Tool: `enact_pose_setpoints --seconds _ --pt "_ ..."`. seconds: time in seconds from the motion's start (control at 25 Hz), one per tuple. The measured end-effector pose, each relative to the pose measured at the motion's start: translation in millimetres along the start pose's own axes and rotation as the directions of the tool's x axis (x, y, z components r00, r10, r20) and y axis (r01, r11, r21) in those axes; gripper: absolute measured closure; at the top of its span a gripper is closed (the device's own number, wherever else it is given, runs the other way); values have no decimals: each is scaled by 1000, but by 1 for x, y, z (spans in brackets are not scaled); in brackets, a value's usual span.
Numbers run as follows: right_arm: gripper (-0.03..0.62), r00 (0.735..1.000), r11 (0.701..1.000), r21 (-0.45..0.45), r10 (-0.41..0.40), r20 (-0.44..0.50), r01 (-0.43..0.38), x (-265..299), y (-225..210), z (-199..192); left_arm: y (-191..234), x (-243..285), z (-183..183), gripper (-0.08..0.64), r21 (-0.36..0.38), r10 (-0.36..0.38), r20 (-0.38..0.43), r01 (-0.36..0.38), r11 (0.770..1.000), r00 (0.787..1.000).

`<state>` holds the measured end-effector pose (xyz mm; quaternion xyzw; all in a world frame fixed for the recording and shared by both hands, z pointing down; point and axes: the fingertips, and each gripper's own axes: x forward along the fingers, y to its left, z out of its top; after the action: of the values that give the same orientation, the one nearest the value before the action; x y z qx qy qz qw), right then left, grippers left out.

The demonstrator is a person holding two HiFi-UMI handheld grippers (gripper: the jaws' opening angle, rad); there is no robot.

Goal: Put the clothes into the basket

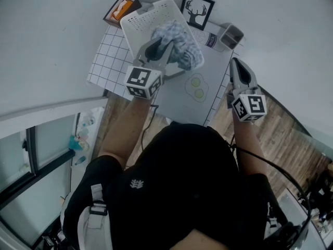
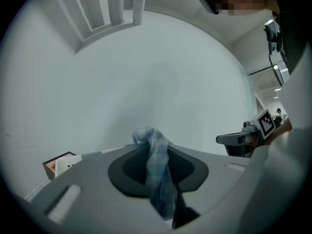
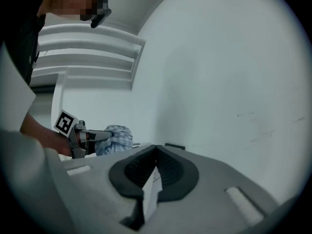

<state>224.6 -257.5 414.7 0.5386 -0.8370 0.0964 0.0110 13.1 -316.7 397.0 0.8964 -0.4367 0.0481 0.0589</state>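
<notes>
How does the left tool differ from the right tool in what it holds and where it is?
The left tool is shut on a blue checked cloth; the right tool is shut with nothing between its jaws. In the head view the left tool hangs over the white basket, while the right tool is off to the basket's right, not over it. Both carry a cube with square markers and point away from the person.

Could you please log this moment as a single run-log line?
left gripper shut on cloth | cloth over basket | right gripper shut, empty | cloth not yet released
</notes>
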Motion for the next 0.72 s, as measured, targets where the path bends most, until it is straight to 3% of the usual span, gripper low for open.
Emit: enact_pose_setpoints --seconds 0.72 --pt "591 994 997 44 68 -91 -64 20 21 -53 24 -7 -42 457 38 75 -101 -72 997 992"
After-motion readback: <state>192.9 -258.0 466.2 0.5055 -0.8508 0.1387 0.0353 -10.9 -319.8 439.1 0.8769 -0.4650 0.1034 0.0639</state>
